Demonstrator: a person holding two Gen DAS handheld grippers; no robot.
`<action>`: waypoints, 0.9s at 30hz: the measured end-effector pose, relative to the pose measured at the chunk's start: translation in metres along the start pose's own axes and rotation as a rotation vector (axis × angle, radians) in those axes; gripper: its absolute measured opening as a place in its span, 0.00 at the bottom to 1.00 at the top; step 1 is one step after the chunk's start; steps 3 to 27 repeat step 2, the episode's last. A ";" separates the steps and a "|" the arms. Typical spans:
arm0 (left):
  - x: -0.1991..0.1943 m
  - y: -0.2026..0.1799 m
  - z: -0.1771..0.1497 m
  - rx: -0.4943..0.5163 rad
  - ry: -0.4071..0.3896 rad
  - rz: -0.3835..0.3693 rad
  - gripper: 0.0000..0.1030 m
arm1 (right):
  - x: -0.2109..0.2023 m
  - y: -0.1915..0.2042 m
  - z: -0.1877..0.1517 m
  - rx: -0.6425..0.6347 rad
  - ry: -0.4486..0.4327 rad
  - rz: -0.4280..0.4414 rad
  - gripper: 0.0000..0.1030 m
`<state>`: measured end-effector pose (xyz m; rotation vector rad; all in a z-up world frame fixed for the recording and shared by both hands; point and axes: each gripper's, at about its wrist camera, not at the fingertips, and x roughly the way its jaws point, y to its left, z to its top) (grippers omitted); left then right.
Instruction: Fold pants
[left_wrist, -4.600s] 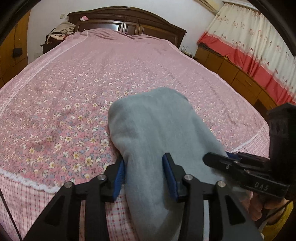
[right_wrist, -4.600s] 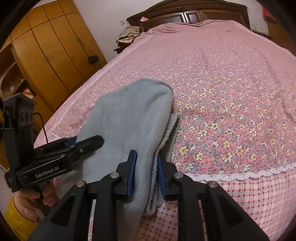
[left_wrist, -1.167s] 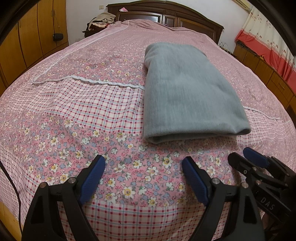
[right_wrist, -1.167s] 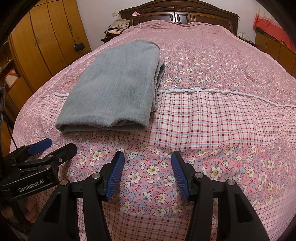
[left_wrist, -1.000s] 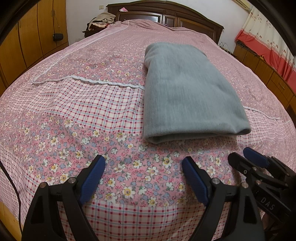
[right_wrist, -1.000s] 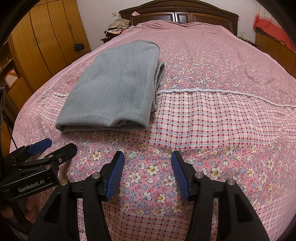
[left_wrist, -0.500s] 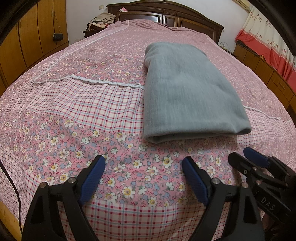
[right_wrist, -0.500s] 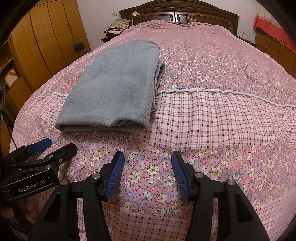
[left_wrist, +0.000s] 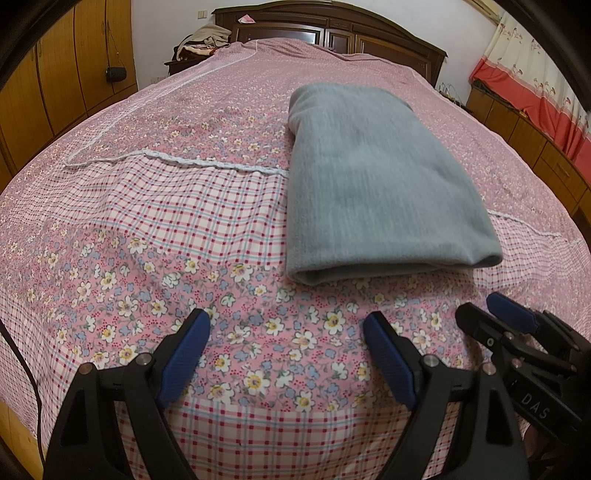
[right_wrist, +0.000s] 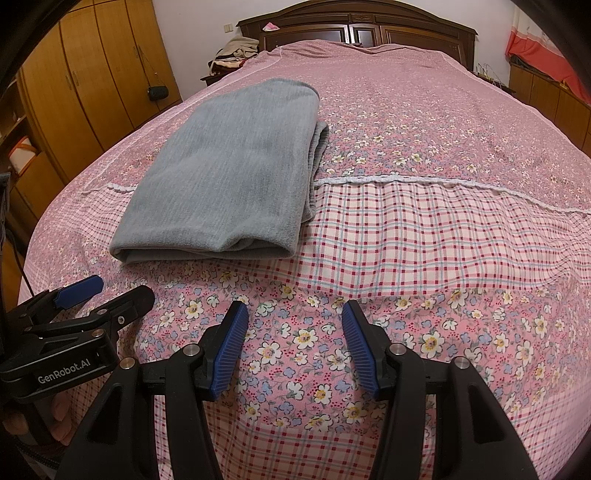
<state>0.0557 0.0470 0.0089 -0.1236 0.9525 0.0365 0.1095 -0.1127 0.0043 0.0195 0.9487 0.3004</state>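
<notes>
The grey pants (left_wrist: 373, 184) lie folded into a flat rectangle on the pink floral bedspread (left_wrist: 155, 206); they also show in the right wrist view (right_wrist: 229, 177), with layered edges on their right side. My left gripper (left_wrist: 286, 325) is open and empty, hovering over the bed's foot, short of the pants' near fold. My right gripper (right_wrist: 291, 314) is open and empty, just right of the pants' near edge. Each gripper shows in the other's view: the right one at lower right (left_wrist: 491, 317), the left one at lower left (right_wrist: 107, 295).
A dark wooden headboard (right_wrist: 362, 26) stands at the far end. Wooden wardrobes (right_wrist: 92, 74) line the left side, low cabinets and a red-trimmed curtain (left_wrist: 535, 74) the right. A pile of clothes (left_wrist: 203, 37) sits by the headboard.
4.6 s ago both grippers held the pants lifted off the bed. They have let go and drawn back to the bed's foot. Over the last second nothing has moved.
</notes>
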 end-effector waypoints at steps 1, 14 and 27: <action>0.000 -0.001 0.000 0.000 0.000 0.000 0.86 | 0.000 0.000 0.000 0.001 0.000 0.000 0.53; 0.000 -0.001 0.000 0.001 0.000 0.000 0.86 | 0.000 0.000 0.000 0.001 0.000 0.000 0.53; 0.000 -0.001 0.000 0.001 0.000 0.000 0.86 | 0.000 0.000 0.000 0.001 0.000 0.000 0.53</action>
